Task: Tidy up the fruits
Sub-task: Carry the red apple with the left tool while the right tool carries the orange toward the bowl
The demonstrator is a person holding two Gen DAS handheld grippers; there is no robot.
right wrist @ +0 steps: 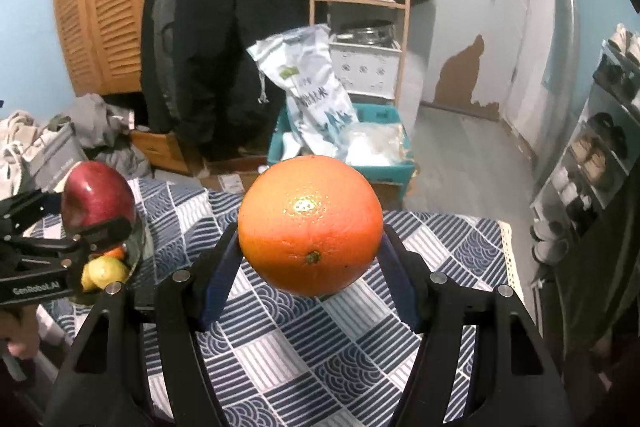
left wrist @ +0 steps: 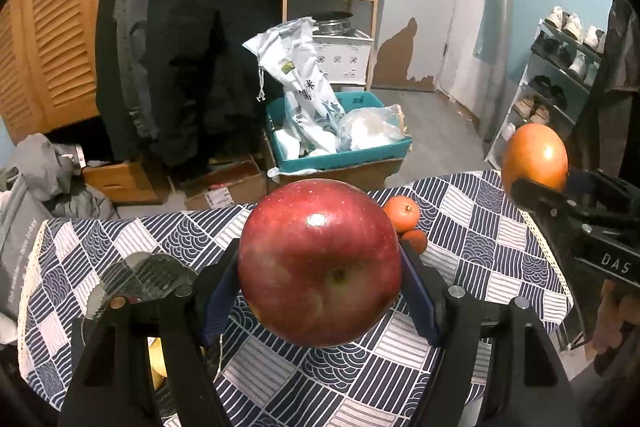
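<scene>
My left gripper point(left wrist: 320, 279) is shut on a red apple point(left wrist: 320, 273) and holds it above the patterned tablecloth point(left wrist: 460, 227). The apple also shows in the right wrist view point(right wrist: 98, 193) at the left, above a glass bowl point(right wrist: 138, 247) that holds a yellow lemon point(right wrist: 105, 269) and a bit of an orange fruit. My right gripper point(right wrist: 310, 251) is shut on a large orange point(right wrist: 310, 225), held above the cloth; it also shows in the left wrist view point(left wrist: 535, 157) at the right. Two small tangerines point(left wrist: 402, 213) lie on the table behind the apple.
The glass bowl point(left wrist: 140, 277) sits at the table's left side. Beyond the far edge stand a teal crate with bags point(left wrist: 340, 131), cardboard boxes, hanging dark coats point(left wrist: 188, 39), a wooden shelf and a shoe rack point(left wrist: 560, 79) at the right.
</scene>
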